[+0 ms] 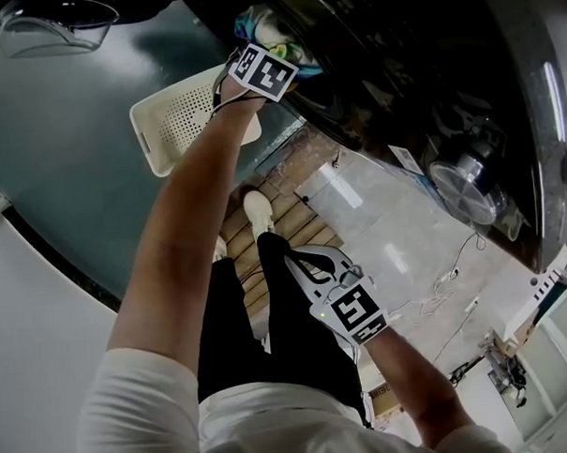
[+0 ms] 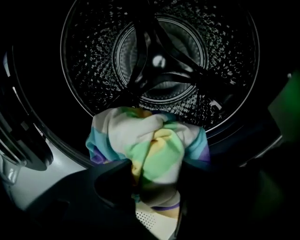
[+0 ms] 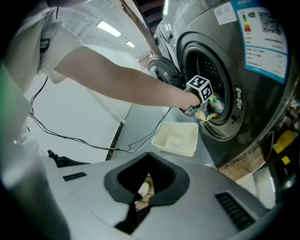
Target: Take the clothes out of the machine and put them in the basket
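The left tongs (image 2: 154, 174) are squeezing the striped cloth (image 2: 150, 140) at the machine (image 2: 159, 61) mouth, so it can come out. The basket (image 3: 178, 140) is sitting just below them to catch it. The right tongs (image 3: 150, 157) are hanging shut, empty.

So, layout-wise: the pastel striped cloth bundle (image 2: 150, 140) sits between the jaws of the left gripper (image 2: 157, 183), right at the mouth of the dark perforated metal drum (image 2: 159, 61), which opens up straight ahead behind the bundle. Below that gripper, on the floor in front of the grey front-loading washing machine (image 3: 243, 70), is the cream perforated plastic basket (image 3: 176, 139). The right gripper (image 3: 149, 155) hangs well apart from all that, with the basket ahead of it and the machine ahead to its right.
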{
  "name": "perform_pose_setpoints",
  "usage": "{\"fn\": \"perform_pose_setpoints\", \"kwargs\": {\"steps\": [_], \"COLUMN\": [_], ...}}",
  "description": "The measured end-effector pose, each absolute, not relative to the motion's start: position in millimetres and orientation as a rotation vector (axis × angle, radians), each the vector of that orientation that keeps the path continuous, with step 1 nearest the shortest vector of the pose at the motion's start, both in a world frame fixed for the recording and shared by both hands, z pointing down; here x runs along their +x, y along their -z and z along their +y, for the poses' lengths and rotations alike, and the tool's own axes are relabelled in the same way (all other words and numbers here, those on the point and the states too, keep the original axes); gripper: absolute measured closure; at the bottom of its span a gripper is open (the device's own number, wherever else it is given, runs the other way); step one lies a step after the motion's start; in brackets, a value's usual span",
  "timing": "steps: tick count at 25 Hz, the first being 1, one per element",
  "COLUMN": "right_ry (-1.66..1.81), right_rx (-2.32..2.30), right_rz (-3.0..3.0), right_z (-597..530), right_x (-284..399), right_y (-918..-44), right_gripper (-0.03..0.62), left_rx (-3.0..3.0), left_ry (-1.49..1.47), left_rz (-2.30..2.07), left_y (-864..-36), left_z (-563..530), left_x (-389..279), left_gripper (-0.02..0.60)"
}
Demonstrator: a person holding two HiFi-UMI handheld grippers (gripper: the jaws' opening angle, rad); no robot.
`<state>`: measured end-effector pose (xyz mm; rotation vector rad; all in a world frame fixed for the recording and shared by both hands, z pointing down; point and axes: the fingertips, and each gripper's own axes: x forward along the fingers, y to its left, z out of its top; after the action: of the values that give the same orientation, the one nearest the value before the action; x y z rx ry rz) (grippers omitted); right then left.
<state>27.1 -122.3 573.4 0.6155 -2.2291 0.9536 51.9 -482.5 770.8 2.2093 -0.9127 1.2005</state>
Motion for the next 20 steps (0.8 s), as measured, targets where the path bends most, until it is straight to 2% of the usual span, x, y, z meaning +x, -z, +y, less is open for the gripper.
{"fn": "perform_pose_setpoints", "kwargs": {"steps": [2, 5, 20], "right_ry": [-0.949, -0.952, -0.942], "right_rx": [0.610, 0.594, 0.613], "right_rz": [-2.238, -2.242, -2.279], "right_z": [-123, -119, -121], "right_x": [25, 24, 20], "right_y": [-570, -570, -569], "right_gripper": [0.591, 0.591, 0.591], "left_rx": [2.218, 2.218, 2.303], "left_ry": [-1.183, -1.138, -0.866], "left_rz": [-0.927, -0.961, -1.010], "left_y": [-763, -756, -688], "left_z": [-483, -482, -465], "left_x": [52, 50, 31], "left_gripper": [0.417, 0.462, 0.480]}}
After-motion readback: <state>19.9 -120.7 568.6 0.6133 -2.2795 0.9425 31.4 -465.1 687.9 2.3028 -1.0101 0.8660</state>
